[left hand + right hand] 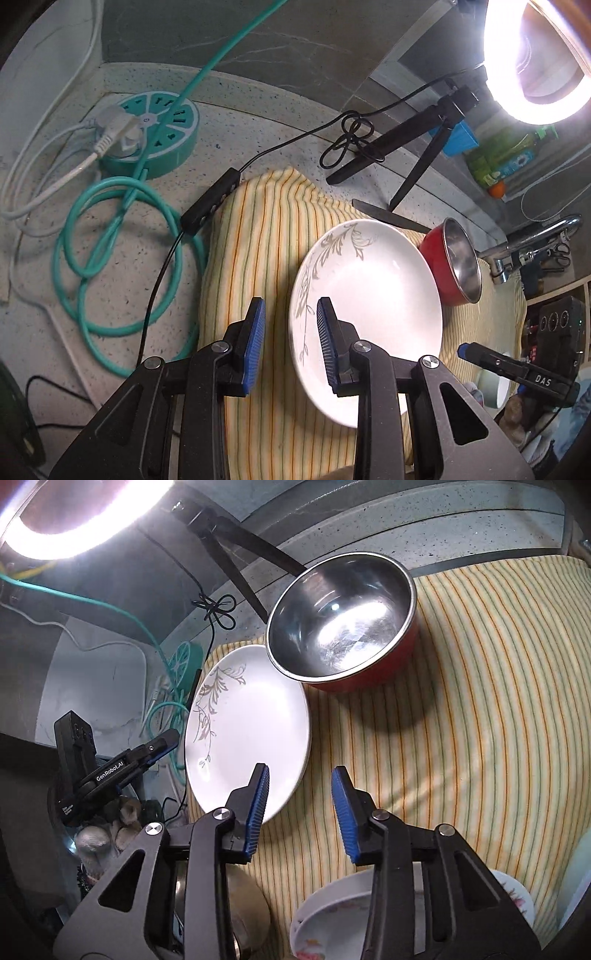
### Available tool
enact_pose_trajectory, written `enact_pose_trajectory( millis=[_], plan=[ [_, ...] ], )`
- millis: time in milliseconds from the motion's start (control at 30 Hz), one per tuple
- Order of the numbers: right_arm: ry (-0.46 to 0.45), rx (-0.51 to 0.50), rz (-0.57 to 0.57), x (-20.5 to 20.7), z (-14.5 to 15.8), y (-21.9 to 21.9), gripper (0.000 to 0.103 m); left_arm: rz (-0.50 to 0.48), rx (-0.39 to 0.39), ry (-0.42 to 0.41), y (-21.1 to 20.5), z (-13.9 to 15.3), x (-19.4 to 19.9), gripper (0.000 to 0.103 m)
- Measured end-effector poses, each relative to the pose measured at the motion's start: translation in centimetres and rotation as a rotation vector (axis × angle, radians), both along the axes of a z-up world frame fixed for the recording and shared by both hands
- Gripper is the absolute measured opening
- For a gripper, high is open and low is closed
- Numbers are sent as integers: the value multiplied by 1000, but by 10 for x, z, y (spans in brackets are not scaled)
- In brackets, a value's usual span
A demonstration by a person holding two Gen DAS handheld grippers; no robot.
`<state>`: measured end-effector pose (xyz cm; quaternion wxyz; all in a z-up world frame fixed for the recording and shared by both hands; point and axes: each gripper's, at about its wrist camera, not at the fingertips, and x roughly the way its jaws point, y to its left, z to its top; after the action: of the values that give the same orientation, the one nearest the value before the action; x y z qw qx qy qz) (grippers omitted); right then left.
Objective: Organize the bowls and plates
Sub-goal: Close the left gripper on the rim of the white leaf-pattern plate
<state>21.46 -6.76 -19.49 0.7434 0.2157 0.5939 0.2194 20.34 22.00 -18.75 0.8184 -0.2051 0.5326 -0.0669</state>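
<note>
A white plate with a grey leaf pattern [376,295] lies on the yellow striped cloth [255,240]; it also shows in the right wrist view [251,727]. A red bowl with a steel inside [452,266] stands just beyond it, also in the right wrist view [343,624]. My left gripper [290,336] is open over the plate's left rim, holding nothing. My right gripper [299,805] is open and empty above the cloth [480,701], just right of the plate's near edge. A white bowl with a flower print [332,919] sits below the right gripper.
A teal round power strip [155,129] with coiled teal and white cables lies left on the speckled counter. A ring light [535,62] on a black tripod [417,155] stands behind the cloth. A tap [535,240] is at the right. A pale green dish [576,882] is at the right edge.
</note>
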Motion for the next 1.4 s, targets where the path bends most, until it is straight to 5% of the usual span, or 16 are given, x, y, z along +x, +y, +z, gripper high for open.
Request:
enact_pose_trajectory(
  millis=[233,400,800,1400],
  plan=[
    [17,-17,-2,10,-15,12,28,-9,-58,21,7,-13,9,24],
    [18,-32,4,14,-19,19,20,-25,-79,26,6,-18,12,12],
    [17,-74,8,21,-24,22,8,-47,-74,23,-2,-22,18,8],
    [14,-91,23,16,-16,28,7,-12,-55,-19,-6,-4,4,8]
  ],
)
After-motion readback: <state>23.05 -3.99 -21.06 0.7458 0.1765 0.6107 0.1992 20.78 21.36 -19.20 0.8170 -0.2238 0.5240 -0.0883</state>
